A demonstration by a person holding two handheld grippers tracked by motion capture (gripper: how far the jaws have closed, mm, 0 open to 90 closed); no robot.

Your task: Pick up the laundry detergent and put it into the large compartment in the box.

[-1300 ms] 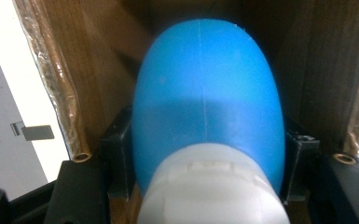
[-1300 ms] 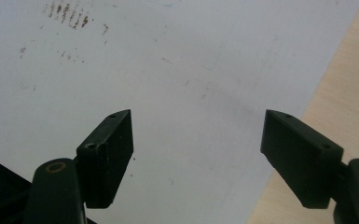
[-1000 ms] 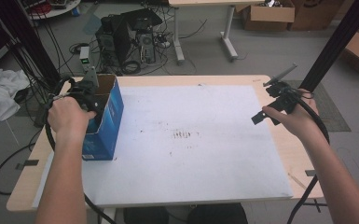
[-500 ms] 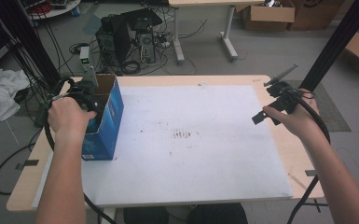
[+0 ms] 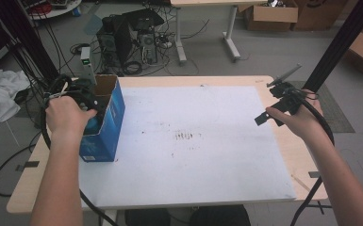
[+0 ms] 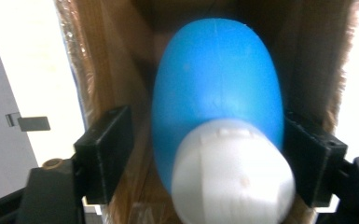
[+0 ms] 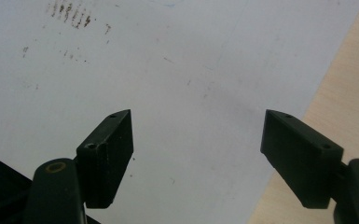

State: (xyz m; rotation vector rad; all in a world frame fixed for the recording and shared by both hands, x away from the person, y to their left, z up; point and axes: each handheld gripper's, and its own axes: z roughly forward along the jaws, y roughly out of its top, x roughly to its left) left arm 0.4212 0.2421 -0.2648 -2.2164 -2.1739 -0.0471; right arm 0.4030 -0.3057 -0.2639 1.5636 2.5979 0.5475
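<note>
Inside the blue box, spread left jaws flank a blue-and-white object; right jaws spread.

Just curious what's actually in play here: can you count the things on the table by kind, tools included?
Blue cardboard box: 1
Blue bottle with white cap, inside the box: 1
White sheet covering the tabletop: 1
Hand-held grippers: 2, the left hand-held gripper and the right hand-held gripper
Total: 5
</note>
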